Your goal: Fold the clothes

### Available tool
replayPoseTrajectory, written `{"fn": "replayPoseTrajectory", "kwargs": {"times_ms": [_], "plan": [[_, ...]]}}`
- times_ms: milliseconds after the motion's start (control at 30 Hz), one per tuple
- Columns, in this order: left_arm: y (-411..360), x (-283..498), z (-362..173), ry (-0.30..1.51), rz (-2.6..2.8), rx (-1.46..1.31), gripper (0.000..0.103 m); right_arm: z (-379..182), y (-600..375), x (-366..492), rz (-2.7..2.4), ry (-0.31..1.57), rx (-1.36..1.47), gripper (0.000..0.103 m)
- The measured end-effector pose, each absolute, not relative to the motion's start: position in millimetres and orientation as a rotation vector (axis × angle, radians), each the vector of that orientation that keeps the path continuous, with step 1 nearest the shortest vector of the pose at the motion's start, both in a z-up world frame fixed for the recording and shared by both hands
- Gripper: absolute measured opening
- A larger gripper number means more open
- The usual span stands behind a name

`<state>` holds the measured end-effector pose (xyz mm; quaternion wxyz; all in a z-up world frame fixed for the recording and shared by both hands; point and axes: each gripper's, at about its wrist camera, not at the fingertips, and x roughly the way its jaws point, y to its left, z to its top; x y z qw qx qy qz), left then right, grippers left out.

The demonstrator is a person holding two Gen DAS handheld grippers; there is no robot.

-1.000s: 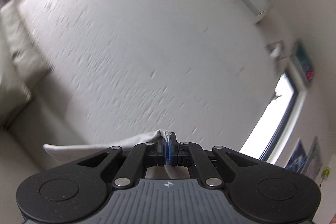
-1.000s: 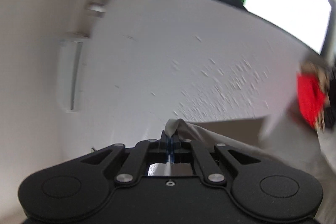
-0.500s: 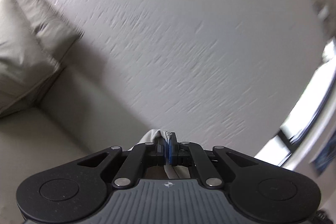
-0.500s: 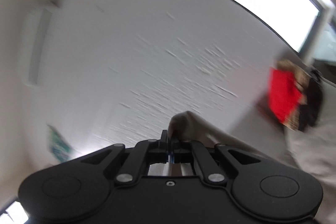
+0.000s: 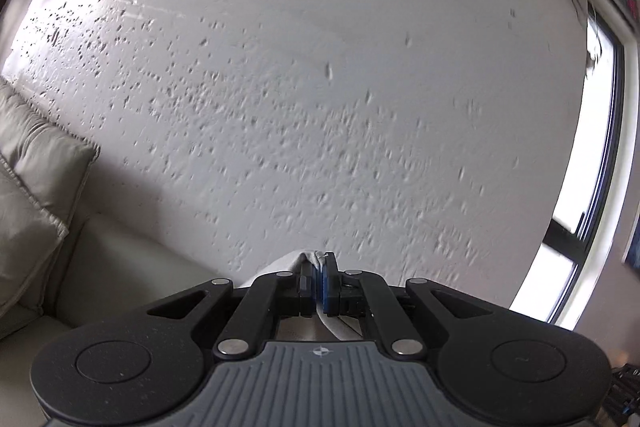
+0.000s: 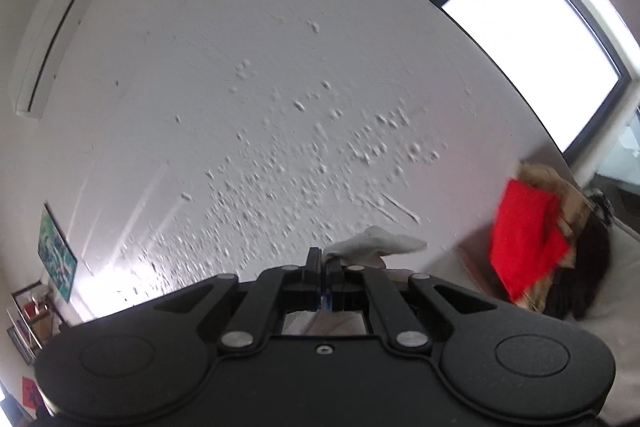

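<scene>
A pale grey-white garment is held up between both hands. In the left wrist view my left gripper [image 5: 319, 261] is shut on a bunched edge of the garment [image 5: 310, 258], which pokes out above the pads and trails down below them. In the right wrist view my right gripper [image 6: 322, 255] is shut on another edge of the garment [image 6: 376, 243], whose fold sticks out to the right of the fingers. Most of the cloth hangs out of sight under the grippers.
A rough white wall [image 5: 320, 87] fills both views. A grey sofa with a cushion [image 5: 28, 167] sits at the left. A pile with a red cloth [image 6: 524, 231] lies on the sofa at the right, under a bright window [image 6: 532, 67]. An air conditioner [image 6: 48, 39] hangs high.
Both grippers have swung sideways and rolled while still clamped on the garment. The sofa cushion has come into the left view, and the cloth fold by the right fingers now sticks out flatter.
</scene>
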<state>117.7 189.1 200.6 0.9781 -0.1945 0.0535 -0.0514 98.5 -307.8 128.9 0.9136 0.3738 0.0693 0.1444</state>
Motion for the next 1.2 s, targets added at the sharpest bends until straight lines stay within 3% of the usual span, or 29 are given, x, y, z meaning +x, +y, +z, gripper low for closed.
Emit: {"fn": "replayPoseTrajectory", "kwargs": {"times_ms": [333, 500, 633, 1000, 1200], "plan": [[196.6, 131.0, -36.4, 0.602, 0.097, -0.462, 0.001, -92.9, -295.7, 111.6, 0.121, 0.62, 0.851, 0.002], [214.6, 112.4, -105.0, 0.751, 0.164, -0.599, 0.001, -152.1, -286.0, 97.4, 0.071, 0.783, 0.812, 0.002], [221.6, 96.9, -105.8, 0.761, 0.171, -0.634, 0.001, -144.4, -281.9, 84.6, 0.052, 0.828, 0.753, 0.002], [208.0, 50.2, -33.7, 0.734, 0.126, -0.448, 0.001, -89.7, -284.9, 47.9, 0.105, 0.815, 0.678, 0.002], [191.3, 42.0, -73.1, 0.864, 0.181, -0.29, 0.002, -116.3, -279.7, 27.4, 0.08, 0.898, 0.623, 0.002]]}}
